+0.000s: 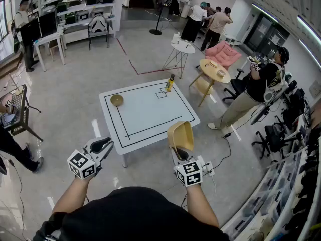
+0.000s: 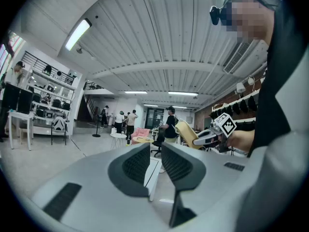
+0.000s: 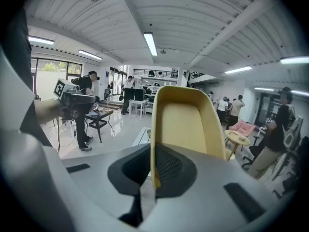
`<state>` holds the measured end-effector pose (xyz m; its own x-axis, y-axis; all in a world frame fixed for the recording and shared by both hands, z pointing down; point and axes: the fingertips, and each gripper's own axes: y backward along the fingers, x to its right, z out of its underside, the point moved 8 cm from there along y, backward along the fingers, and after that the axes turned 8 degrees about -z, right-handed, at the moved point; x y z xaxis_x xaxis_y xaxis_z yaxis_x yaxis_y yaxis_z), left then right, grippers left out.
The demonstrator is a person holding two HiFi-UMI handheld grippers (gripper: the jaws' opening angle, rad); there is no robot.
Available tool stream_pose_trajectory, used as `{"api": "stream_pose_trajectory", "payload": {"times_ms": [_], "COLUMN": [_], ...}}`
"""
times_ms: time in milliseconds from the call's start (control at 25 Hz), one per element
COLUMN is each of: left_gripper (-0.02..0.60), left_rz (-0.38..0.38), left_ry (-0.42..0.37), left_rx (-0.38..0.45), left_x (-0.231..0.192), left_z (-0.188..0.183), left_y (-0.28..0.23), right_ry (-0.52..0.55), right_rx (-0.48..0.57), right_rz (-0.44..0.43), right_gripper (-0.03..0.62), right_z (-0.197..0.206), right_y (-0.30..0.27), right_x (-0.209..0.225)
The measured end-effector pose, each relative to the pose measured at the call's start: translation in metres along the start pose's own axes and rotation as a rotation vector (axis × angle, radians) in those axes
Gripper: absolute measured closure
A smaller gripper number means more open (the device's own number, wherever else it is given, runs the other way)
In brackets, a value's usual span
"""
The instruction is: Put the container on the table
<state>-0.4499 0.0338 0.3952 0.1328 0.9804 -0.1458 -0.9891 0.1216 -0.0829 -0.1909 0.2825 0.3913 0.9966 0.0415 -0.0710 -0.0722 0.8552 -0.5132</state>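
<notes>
For carrying to the bench [image 1: 150, 112], the container [image 1: 180, 134] is clamped by its rim in the right hand-held gripper [image 1: 178, 153]; the left hand-held gripper [image 1: 103, 145] is held ajar, empty.

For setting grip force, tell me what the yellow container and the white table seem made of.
The container looks like matte moulded plastic: even tan colour, thin wall, rounded corners. The table top could be white laminate or painted board: flat, even, black lines.
</notes>
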Motion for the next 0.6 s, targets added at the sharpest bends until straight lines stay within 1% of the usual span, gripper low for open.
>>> {"api": "stream_pose_trajectory", "payload": {"times_ms": [160,400,600], "left_gripper": [0.504,0.504,0.504], "left_rz": [0.001,0.010,0.030], "left_ry": [-0.010,0.004,0.014], "left_rx": [0.013,0.012,0.015], "left_x": [-0.009,-0.016,-0.018], "left_z": [-0.004,0.000,0.004], "left_y": [0.006,0.012,0.007], "right_ry": [0.008,0.013,0.005], "right_rx": [0.004,-0.002,0.022], "right_rz": [0.010,0.011,0.038], "right_gripper": [0.586,0.586,0.586], "right_z": [-0.003,-0.005,-0.008], "right_y": [0.001,0.002,0.007], "right_x": [-0.009,-0.022,-0.020]}}
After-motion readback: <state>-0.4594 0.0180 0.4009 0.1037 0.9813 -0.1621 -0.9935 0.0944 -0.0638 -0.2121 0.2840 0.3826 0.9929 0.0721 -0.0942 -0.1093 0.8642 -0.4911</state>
